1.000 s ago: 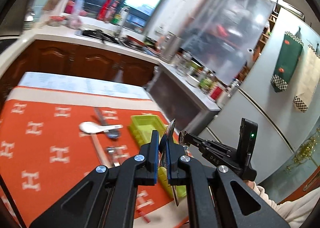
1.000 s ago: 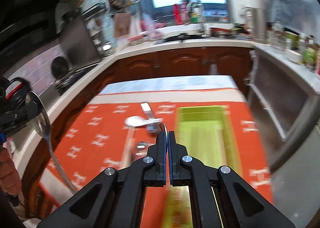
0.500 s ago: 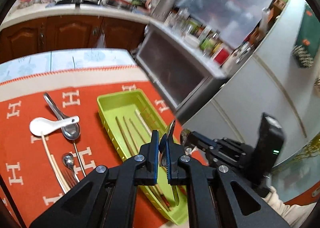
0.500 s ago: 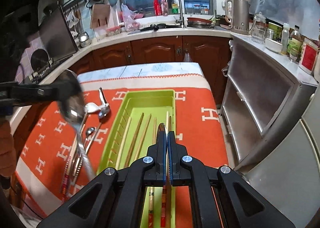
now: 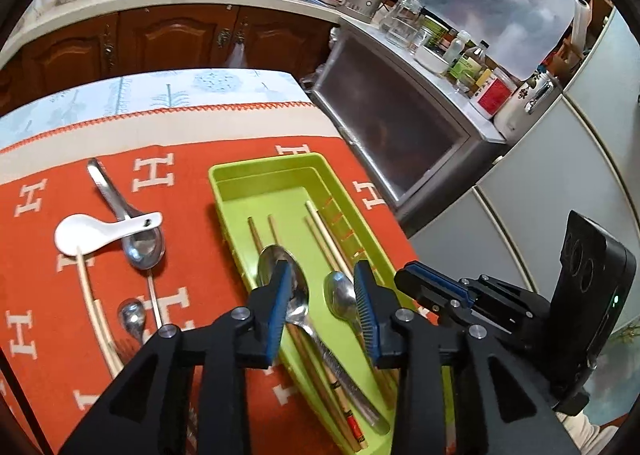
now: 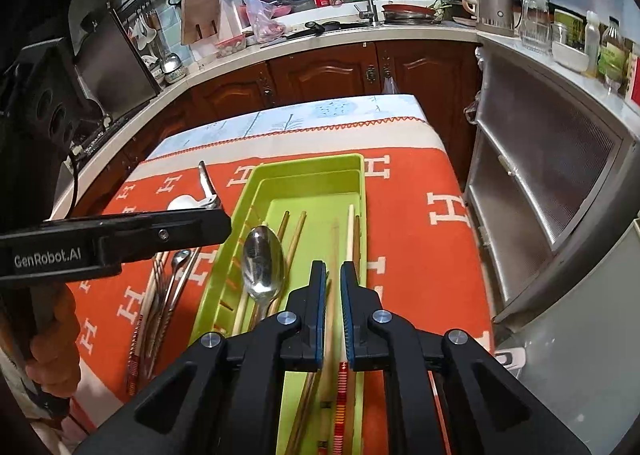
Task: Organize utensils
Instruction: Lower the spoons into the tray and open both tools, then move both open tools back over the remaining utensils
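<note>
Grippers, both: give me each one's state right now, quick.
Left gripper: jaws just opened, holding nothing; a metal spoon lies in the green tray below.
Right gripper: jaws just parted slightly, nothing gripped.

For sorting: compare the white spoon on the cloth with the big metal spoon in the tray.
The white spoon is matte, short-handled; the big metal spoon shiny, long-handled. The white spoon lies on the orange cloth across another spoon; the big metal spoon in the green tray. Both lie bowl up.
</note>
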